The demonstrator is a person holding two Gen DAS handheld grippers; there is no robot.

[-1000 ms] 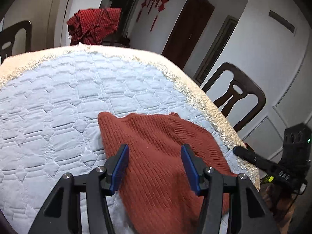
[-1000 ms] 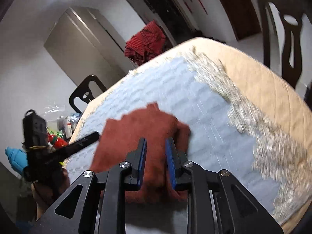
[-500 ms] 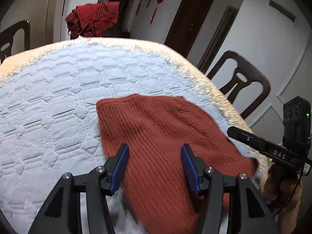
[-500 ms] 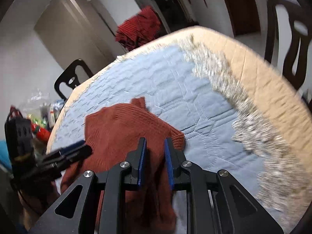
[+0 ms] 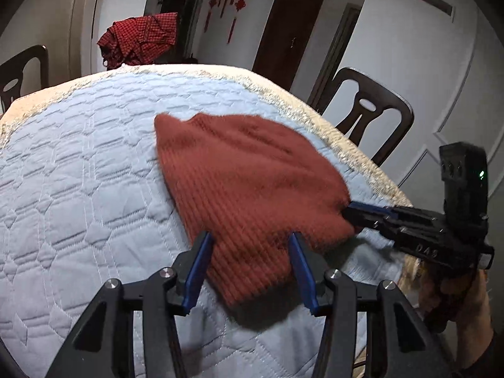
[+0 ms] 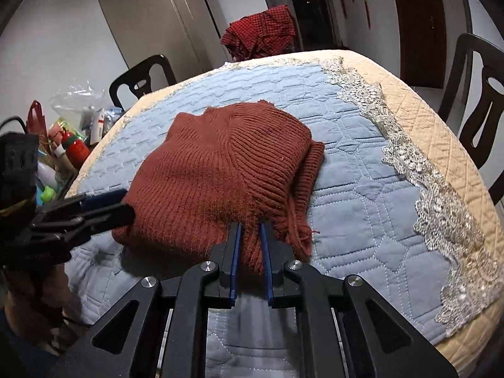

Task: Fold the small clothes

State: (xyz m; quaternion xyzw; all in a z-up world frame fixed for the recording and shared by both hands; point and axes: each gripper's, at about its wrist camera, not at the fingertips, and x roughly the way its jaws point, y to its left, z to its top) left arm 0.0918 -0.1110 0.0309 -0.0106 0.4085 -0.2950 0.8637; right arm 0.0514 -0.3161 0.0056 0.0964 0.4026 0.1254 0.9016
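Rust knit sweater (image 5: 249, 182) is laid on the blue quilted cover (image 5: 78, 182) of the table, toward its near right side, folded into a compact bundle; ribbed hem and a frayed yarn tail (image 6: 304, 236) are seen at its near edge in the right wrist view.

Right gripper (image 6: 250, 249): jaws nearly closed, near hem of the sweater is pinched between the blue pads. In the left wrist view the same gripper (image 5: 359, 214) is seen from the side, tips buried in the sweater's right corner, held by a hand (image 5: 472, 312).

Left gripper (image 5: 249, 261): jaws about half open and closing. Near-left edge of the sweater lies between the fingers (image 5: 198, 264); pad contact with the knit is not confirmed, a gap is seen at the right pad. From the right wrist view its tips (image 6: 123, 208) are at the sweater's left edge.

Lace trim (image 6: 419, 170) runs along the cover's border. A red checked cloth (image 5: 138, 36) is draped behind the table. Dark chairs (image 5: 368, 116) stand around it. Clutter (image 6: 72, 132) is seen left of the table.
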